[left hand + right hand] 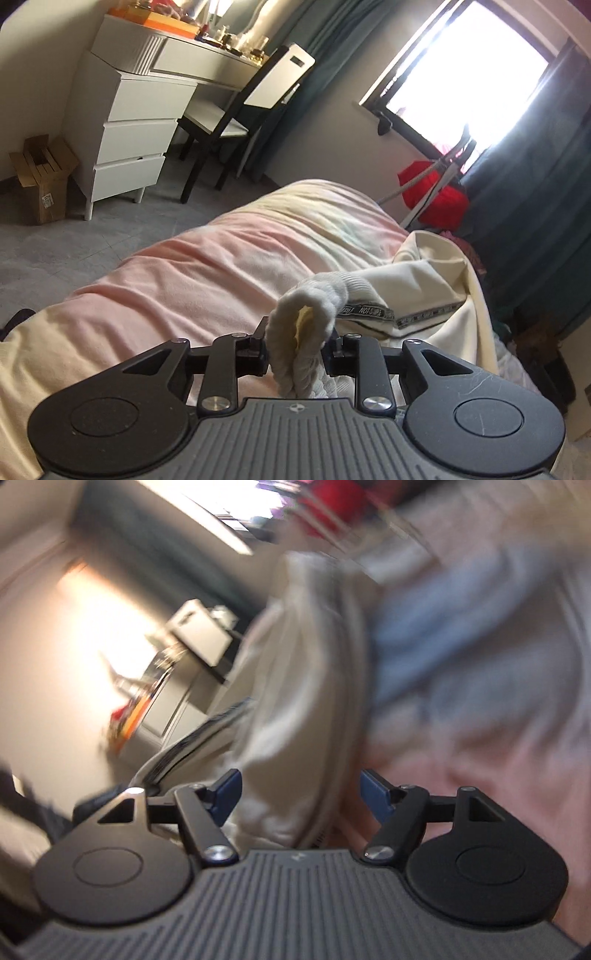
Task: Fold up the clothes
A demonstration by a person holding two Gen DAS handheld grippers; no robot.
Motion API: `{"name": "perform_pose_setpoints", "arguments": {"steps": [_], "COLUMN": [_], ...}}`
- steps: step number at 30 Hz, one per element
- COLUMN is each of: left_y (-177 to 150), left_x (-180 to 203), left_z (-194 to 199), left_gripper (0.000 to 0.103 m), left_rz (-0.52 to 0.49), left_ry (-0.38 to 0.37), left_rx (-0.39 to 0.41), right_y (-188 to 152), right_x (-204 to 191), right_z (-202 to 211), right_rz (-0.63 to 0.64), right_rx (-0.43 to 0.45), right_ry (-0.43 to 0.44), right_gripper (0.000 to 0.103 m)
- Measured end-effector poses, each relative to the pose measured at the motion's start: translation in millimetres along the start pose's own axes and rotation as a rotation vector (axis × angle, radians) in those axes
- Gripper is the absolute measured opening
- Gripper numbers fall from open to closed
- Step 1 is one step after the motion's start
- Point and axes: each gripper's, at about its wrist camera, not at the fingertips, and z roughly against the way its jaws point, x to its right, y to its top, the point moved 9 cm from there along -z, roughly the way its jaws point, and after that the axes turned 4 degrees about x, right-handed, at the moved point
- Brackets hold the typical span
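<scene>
A cream sweatshirt [424, 291] with a lettered black-and-white band lies on the bed at the right of the left wrist view. My left gripper [301, 338] is shut on its ribbed cuff [310, 295], which bunches up between the fingers. In the blurred right wrist view the same cream garment [295, 701] hangs between the blue pads [375, 795] of my right gripper [301, 797]. The jaws stand wide apart and do not clamp the cloth.
The bed has a pink and pale yellow cover [207, 266]. A white dresser [125, 136] and a chair [236, 114] stand beyond it on the grey floor. A cardboard box [42, 177] sits at the left. A window [469, 74], teal curtains and red cloth [439, 195] are at the right.
</scene>
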Motion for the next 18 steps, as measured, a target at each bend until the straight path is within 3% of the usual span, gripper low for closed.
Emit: {"name": "perform_pose_setpoints", "arguments": {"steps": [3, 5, 8, 11, 12, 13, 14, 15, 18], "left_y": [-0.4, -1.4, -1.8, -3.1, -3.3, -3.2, -2.1, 1.0, 16.5], "left_x": [1.2, 0.4, -2.2, -7.9, -9.2, -10.3, -10.1, -9.9, -11.2], "left_z": [1.6, -0.4, -7.0, -19.5, -23.5, -27.4, -30.4, -32.0, -37.0], "left_gripper": [0.028, 0.031, 0.041, 0.042, 0.042, 0.036, 0.028, 0.026, 0.021], "left_rz": [-0.002, -0.017, -0.03, -0.051, -0.079, -0.114, -0.149, -0.169, -0.157], "left_ry": [-0.009, 0.002, 0.003, 0.012, 0.033, 0.059, 0.073, 0.071, 0.07], "left_rx": [-0.011, -0.014, -0.015, -0.028, -0.032, -0.038, -0.039, -0.036, -0.027], "right_y": [-11.2, -18.9, -27.8, -32.0, -33.0, -32.0, -30.9, -29.8, -29.2], "right_x": [19.4, 14.8, 3.9, -3.9, -6.1, -5.5, -4.9, -4.3, -14.4], "right_z": [-12.1, -22.6, -38.6, -52.1, -55.8, -53.6, -51.3, -49.1, -39.6], "right_rz": [-0.158, -0.172, -0.102, -0.036, -0.017, -0.024, -0.03, -0.037, -0.081], "right_rx": [-0.074, -0.115, -0.147, -0.13, -0.124, -0.113, -0.103, -0.092, -0.055], "right_ry": [0.007, 0.049, 0.062, 0.068, 0.069, 0.065, 0.06, 0.056, 0.09], "right_gripper": [0.074, 0.075, 0.074, 0.071, 0.056, 0.046, 0.027, 0.021, 0.019]}}
